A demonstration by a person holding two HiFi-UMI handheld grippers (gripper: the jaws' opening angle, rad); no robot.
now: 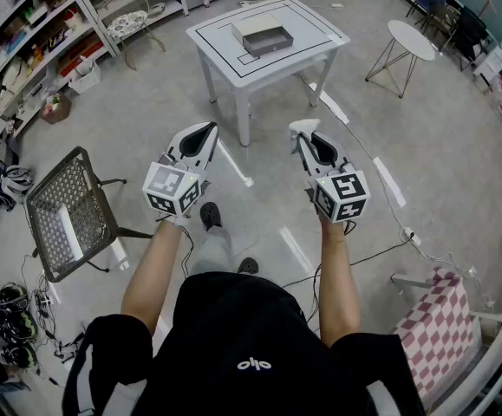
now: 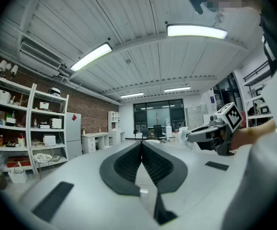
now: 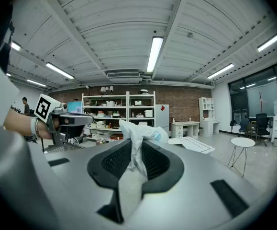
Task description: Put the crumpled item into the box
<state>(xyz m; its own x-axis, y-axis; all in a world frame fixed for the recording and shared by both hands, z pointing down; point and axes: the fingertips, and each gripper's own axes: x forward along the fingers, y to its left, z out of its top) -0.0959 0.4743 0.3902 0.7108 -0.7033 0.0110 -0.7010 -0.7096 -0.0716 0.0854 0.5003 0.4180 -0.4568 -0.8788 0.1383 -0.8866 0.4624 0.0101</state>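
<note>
right gripper (image 3: 136, 145): jaws pinched on the crumpled white item (image 3: 139, 131), which sticks up past the tips, in the air over the floor and well apart from the box (image 1: 268, 40). the box sits open on the white table (image 1: 224, 63) ahead of both grippers, with a flat white piece (image 1: 253, 25) against its far side. left gripper (image 2: 141, 146): jaws closed together, nothing between them, raised beside the right.

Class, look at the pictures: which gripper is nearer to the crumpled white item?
Right. The right gripper has the crumpled white item clamped between its jaws. The left gripper is shut and empty, held off to that item's left, apart from it.
</note>
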